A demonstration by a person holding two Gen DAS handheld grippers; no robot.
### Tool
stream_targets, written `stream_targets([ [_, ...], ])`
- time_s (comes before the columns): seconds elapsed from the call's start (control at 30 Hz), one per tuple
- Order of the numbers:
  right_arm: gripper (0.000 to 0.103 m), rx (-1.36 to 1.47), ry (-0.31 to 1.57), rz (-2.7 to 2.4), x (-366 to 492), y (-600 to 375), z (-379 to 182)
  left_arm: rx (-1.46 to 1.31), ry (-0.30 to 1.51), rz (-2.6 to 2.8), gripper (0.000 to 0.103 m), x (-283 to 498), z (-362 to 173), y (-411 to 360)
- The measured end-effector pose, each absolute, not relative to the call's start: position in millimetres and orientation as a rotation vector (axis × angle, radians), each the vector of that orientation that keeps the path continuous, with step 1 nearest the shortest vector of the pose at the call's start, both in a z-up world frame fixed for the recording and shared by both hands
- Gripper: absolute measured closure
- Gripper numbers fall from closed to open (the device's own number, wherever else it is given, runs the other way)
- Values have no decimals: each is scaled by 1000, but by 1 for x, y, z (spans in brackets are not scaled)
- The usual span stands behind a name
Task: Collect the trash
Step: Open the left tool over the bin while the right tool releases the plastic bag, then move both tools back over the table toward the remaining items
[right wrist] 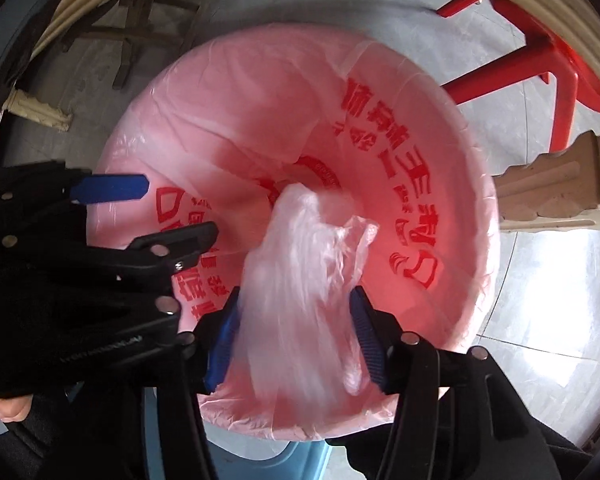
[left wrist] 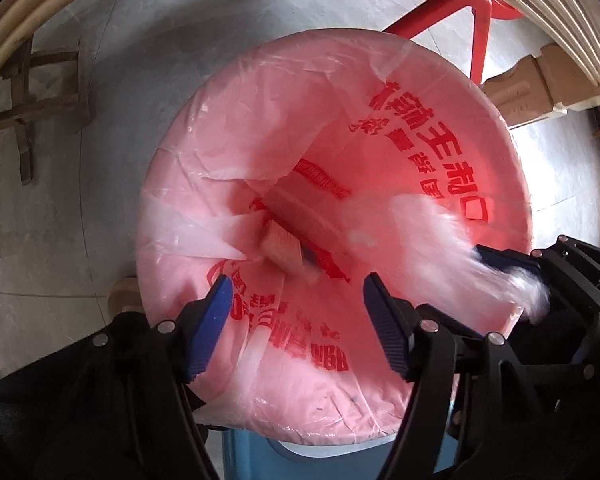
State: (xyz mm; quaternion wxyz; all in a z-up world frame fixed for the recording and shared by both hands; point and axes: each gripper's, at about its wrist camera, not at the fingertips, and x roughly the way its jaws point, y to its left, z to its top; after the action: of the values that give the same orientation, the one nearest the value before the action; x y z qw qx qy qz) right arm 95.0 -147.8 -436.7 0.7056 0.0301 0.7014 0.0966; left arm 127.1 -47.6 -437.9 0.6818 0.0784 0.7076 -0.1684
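Trash drop in hand: clear plastic wrapper point(right wrist: 300, 280) loose between parted right tongs point(right wrist: 296, 340) over pink-lined bin point(left wrist: 512, 184), left tongs point(left wrist: 296, 320) open, empty; next, withdraw both.

Thin glossy pink plastic liner point(left wrist: 328, 128); crinkled clear plastic bag point(right wrist: 300, 280); polished floor point(right wrist: 540, 280).

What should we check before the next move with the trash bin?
1. Pink liner spread over the bin rim: ok.
2. Left gripper empty, jaws apart: ok.
3. Clear plastic bag free of the right gripper: cannot tell, it is blurred between the open jaws.
4. Bag over the bin mouth: ok.
5. Small box down inside the liner: ok.
6. Grippers apart from each other: ok.
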Motion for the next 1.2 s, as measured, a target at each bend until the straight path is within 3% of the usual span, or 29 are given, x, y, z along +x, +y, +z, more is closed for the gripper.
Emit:
stream_targets([
  [0.8,50,85,1497,225,83,-160,-408,175,1564,-296,36,121,-415,-33],
  [1.2,50,11,1359,256,59,-152,-336,254,1360,-324,36,96,-329,-29],
])
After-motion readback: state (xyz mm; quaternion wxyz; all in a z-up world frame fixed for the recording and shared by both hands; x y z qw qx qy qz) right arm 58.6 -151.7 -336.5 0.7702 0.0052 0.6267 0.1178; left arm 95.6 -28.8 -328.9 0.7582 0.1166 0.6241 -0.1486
